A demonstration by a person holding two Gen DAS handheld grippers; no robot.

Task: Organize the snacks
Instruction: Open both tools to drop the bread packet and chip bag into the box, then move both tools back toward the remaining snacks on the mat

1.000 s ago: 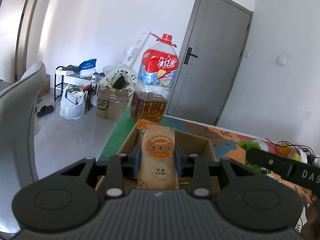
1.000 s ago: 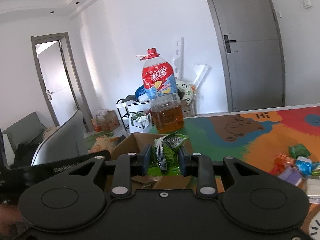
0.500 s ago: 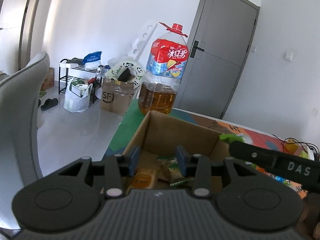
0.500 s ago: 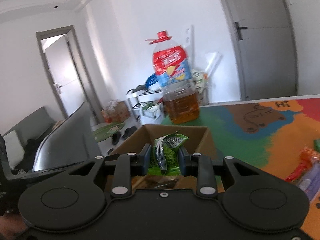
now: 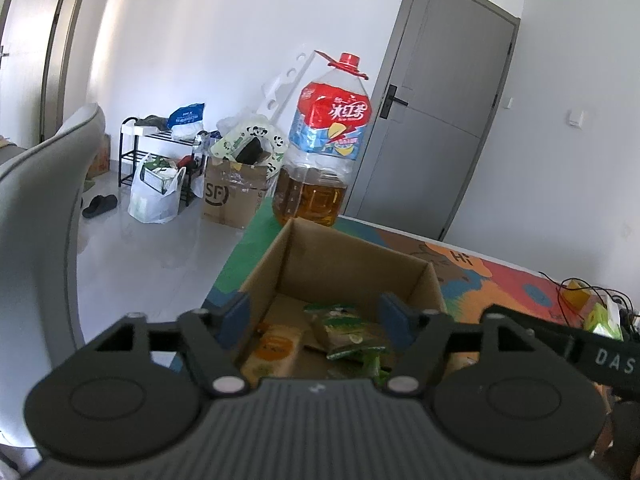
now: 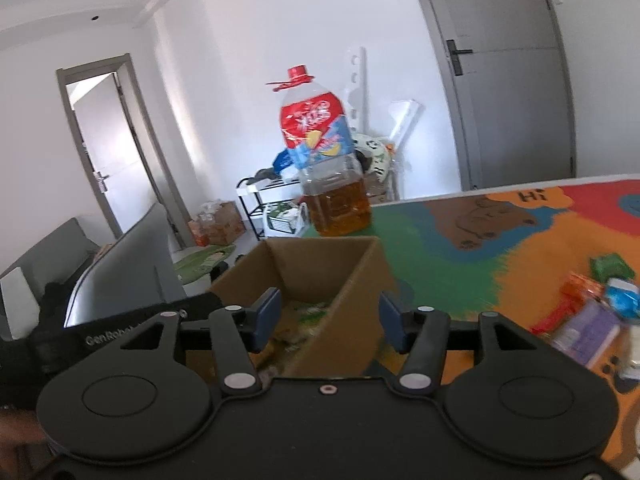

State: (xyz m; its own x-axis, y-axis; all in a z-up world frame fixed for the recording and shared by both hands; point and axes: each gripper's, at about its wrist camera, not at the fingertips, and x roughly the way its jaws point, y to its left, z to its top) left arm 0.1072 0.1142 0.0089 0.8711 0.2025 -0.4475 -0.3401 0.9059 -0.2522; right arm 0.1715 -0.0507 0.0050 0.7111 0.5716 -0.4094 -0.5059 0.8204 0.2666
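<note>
Both tools hang over the open cardboard box (image 5: 352, 264) on the table (image 6: 460, 256): the left hand-held gripper (image 5: 316, 318) has its jaws spread wide with nothing between them, and the right hand-held gripper (image 6: 328, 314) is likewise spread and empty, straddling the box's right wall. Inside the box lie an orange-labelled snack pack (image 5: 272, 350) and, beside it, green snack packs (image 5: 348, 330). A big bottle (image 5: 324, 160) of amber liquid stands upright just behind the box, and loose snacks (image 6: 592, 304) lie scattered on the table's coloured mat, well off to the right.
</note>
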